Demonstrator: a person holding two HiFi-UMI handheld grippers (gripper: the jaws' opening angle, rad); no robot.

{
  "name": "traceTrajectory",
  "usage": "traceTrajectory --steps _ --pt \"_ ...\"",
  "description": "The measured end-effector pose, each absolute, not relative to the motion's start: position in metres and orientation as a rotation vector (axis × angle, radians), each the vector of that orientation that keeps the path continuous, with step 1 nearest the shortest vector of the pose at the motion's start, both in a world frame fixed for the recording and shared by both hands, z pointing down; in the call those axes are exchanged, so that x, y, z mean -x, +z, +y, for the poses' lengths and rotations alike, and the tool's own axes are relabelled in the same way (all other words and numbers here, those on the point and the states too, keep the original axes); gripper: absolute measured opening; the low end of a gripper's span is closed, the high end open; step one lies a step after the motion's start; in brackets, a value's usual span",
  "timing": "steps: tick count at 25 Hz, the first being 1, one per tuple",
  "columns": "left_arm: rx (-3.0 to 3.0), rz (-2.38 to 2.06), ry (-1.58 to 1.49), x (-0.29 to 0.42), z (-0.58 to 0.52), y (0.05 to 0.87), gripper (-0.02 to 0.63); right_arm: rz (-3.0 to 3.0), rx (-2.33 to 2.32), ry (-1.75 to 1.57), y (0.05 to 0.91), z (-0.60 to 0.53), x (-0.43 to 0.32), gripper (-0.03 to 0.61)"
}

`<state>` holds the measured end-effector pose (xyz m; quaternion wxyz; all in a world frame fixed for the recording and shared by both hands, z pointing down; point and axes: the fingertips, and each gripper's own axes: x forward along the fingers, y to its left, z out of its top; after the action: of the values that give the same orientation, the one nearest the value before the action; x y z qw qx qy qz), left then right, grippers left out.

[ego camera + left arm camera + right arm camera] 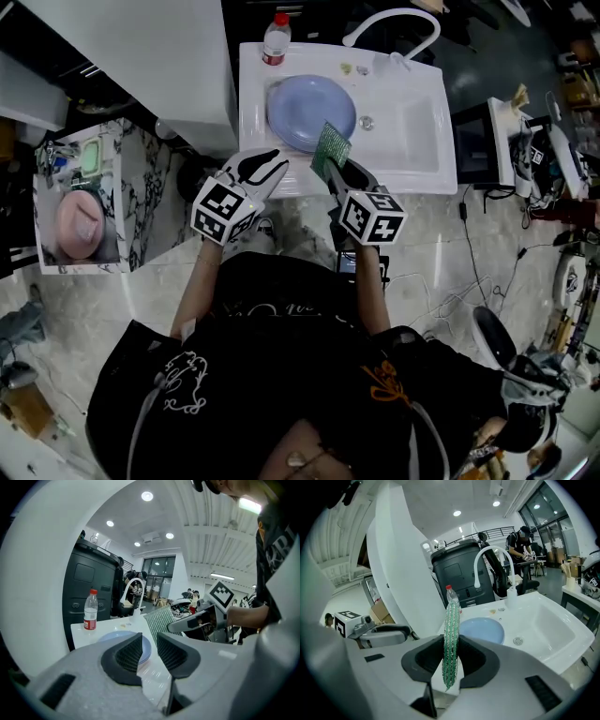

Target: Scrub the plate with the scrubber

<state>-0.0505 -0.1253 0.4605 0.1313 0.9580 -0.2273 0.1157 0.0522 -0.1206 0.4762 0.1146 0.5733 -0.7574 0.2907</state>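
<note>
A pale blue plate lies on the flat left part of the white sink; the right gripper view shows the plate past the jaws. My right gripper is shut on a green mesh scrubber, which stands upright between its pads just short of the plate's near rim. My left gripper hovers at the sink's front left edge. Its jaws are a little apart with nothing between them, and the plate and scrubber lie beyond.
A red-capped water bottle stands at the sink's back left corner, with a white faucet at the back and a drain in the basin. A white panel rises to the left. A marble counter holds a pink bowl.
</note>
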Motion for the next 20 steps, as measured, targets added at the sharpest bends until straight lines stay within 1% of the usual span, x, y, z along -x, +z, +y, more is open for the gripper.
traceTrajectory --steps 5,14,20 --pt "-2.747 -0.692 0.350 0.055 -0.126 0.467 0.101 -2.208 -1.656 0.793 0.474 -0.135 -0.061 0.094" --pt "-2.689 -0.823 0.369 0.061 -0.147 0.473 0.101 -2.231 -1.519 0.665 0.479 -0.196 -0.076 0.094" --pt "-2.659 -0.925 0.370 0.048 -0.169 0.477 0.101 -2.231 -1.312 0.428 0.497 -0.242 -0.075 0.094"
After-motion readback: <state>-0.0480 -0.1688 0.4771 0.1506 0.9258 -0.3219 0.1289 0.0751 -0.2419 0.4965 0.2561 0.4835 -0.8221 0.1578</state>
